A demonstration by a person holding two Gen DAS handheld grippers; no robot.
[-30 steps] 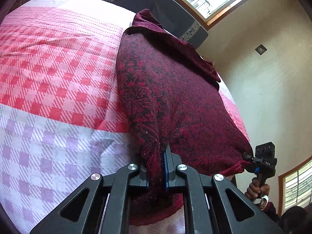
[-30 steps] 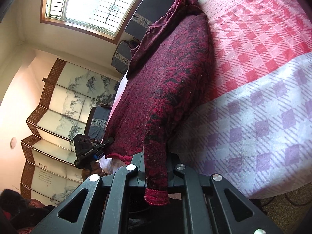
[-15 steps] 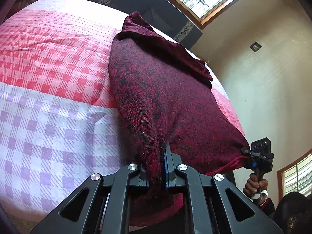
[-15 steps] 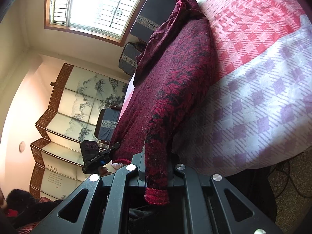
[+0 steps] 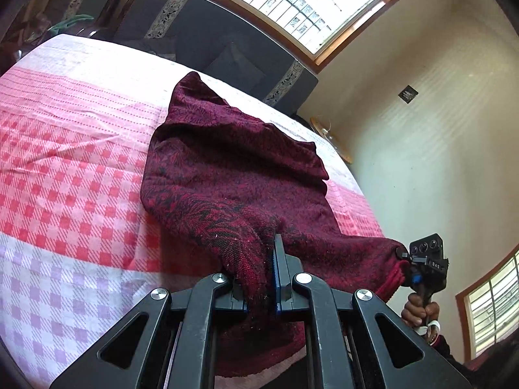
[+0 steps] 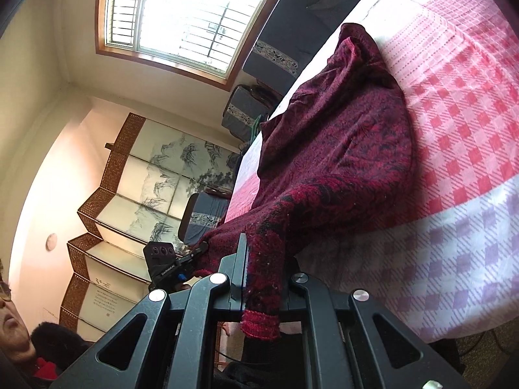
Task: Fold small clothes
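A dark red patterned knit garment lies on the bed, its near end lifted off the checked cover. My left gripper is shut on one near corner of it. My right gripper is shut on the other near corner, whose ribbed hem hangs down between the fingers. The garment also shows in the right wrist view. Each gripper shows in the other's view: the right one at the garment's right corner, the left one at its left corner.
The bed cover is pink, red and purple checked. A dark sofa stands beyond the bed under a window. A folding screen stands at the left of the right wrist view. The bed edge and floor lie near.
Both grippers have moved forward over the bed and lifted, carrying the near edge toward the far end. The garment now bunches shorter, and more of the room shows.
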